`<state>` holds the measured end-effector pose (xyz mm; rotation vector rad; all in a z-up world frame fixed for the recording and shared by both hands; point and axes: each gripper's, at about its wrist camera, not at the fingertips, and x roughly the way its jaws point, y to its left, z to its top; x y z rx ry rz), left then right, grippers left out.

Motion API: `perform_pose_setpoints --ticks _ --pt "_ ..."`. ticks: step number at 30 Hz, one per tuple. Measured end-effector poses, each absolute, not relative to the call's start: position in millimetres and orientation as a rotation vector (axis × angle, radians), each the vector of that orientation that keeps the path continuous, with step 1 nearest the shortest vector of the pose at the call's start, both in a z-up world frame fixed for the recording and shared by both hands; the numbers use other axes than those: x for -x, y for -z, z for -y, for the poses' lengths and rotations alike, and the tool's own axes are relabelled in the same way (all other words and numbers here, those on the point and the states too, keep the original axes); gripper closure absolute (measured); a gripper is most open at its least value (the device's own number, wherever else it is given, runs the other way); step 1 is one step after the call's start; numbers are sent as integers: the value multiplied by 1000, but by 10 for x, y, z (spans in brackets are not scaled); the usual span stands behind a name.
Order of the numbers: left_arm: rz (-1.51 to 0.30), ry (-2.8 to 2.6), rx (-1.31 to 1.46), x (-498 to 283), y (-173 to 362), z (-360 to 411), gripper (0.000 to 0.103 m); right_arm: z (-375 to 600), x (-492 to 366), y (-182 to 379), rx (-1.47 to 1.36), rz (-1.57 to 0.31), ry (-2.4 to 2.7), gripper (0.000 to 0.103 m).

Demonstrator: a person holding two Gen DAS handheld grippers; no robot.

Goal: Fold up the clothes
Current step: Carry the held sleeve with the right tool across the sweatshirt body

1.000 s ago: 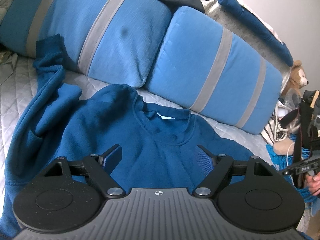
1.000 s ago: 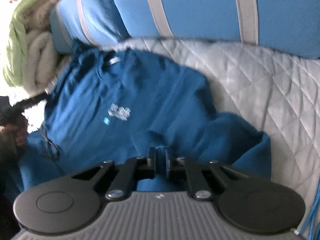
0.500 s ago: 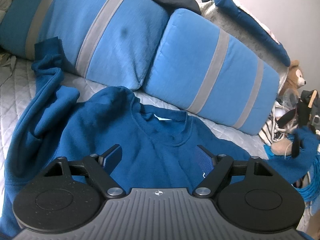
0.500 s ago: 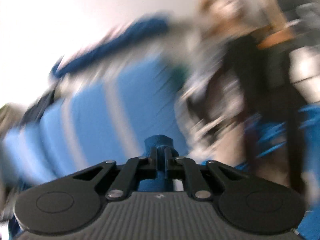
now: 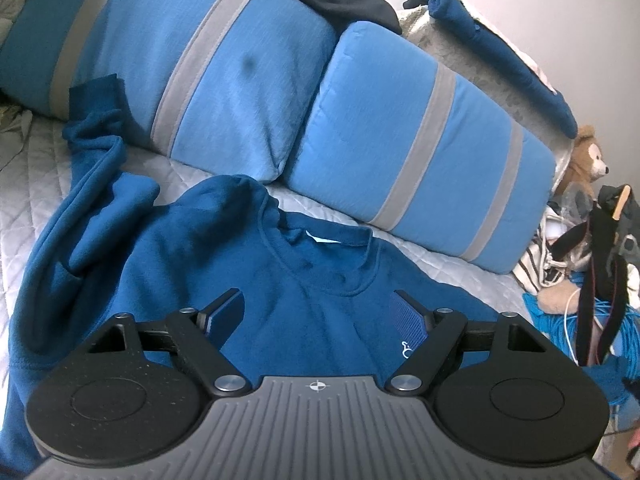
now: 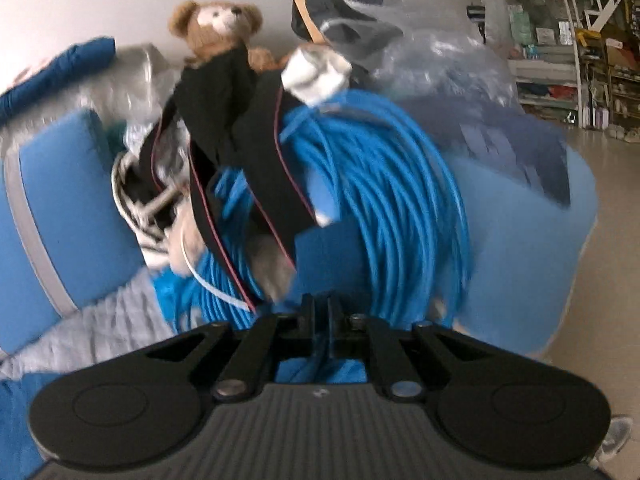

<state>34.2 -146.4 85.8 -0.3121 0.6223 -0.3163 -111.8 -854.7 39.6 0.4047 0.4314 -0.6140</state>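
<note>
Step in hand, as judged: spreading the blue sweatshirt (image 5: 256, 304) flat on the quilted bedcover (image 5: 36, 184) by drawing one sleeve outward, before any fold is made.

Left gripper (image 5: 320, 316): jaws stand wide apart and hold nothing. The sweatshirt lies directly ahead of and beneath them, collar up, chest between the two pads. Its other sleeve lies bunched ahead and to the left, the cuff against the striped cushions (image 5: 224, 64).

Right gripper (image 6: 318, 312): jaws nearly closed and just opening. A strip of dark blue cloth, probably the sleeve cuff (image 6: 328, 256), rises between them; whether the pads press it cannot be told.

Next move, as judged: lay this sleeve out flat, let go, then smooth the bunched sleeve.

Left view only: the whole garment and cushions. Right view only, blurred: a coil of blue cable (image 6: 392, 184) straight ahead, a teddy bear (image 6: 218, 24) beyond it, black straps and shelving to the far right
</note>
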Motion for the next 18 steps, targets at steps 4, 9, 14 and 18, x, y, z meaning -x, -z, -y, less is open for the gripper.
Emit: perform_pose_setpoints --ticks 4,9,14,18 --pt "-624 318 312 -351 -859 1467 23 8483 1199 -367 -352 -487 597 56" --pt "-627 317 313 -355 -856 1460 23 8608 1236 -449 -272 -479 561 28" --pt "-629 315 310 -354 -857 1467 23 8718 1091 -497 -139 -526 542 29" --pt "-632 313 309 -360 -856 1466 23 8638 947 -496 24 -564 523 35"
